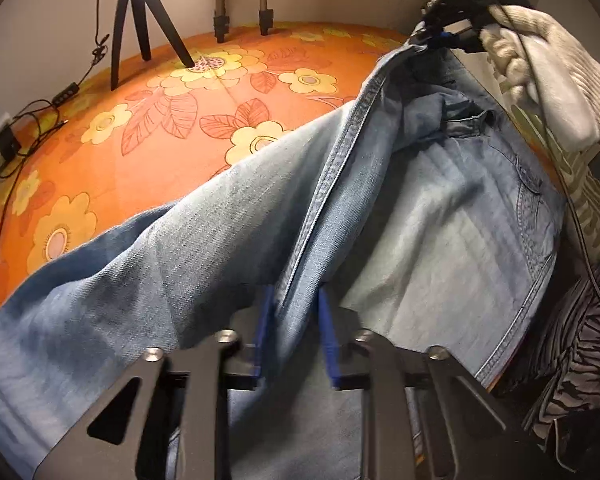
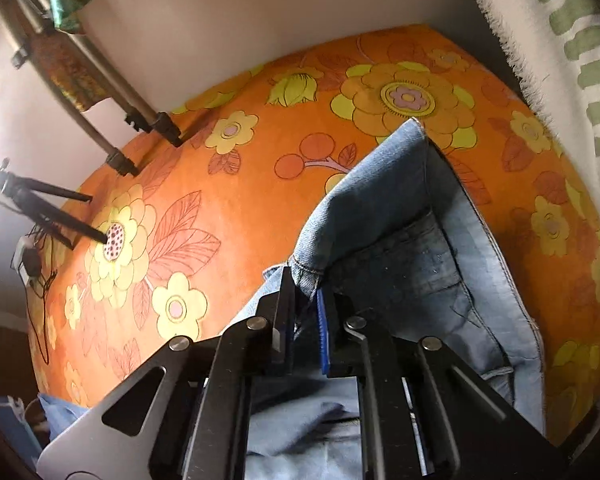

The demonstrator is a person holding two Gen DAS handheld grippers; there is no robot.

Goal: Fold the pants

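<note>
Light blue jeans [image 1: 420,208] lie across an orange flowered bedspread [image 1: 148,120]. My left gripper [image 1: 298,308] is shut on a seam of the jeans between its blue pads. In the left wrist view my right gripper [image 1: 432,38], held by a white-gloved hand [image 1: 548,80], pinches the jeans' waistband and lifts it. In the right wrist view my right gripper [image 2: 304,300] is shut on the waistband of the jeans [image 2: 412,248], whose inside faces up over the bedspread [image 2: 260,176].
A small black tripod [image 1: 140,20] and a larger tripod's legs [image 1: 242,4] stand on the far side of the bed. Cables and a charger [image 1: 8,144] lie at the left. A white and green patterned cloth [image 2: 560,48] lies at the right edge.
</note>
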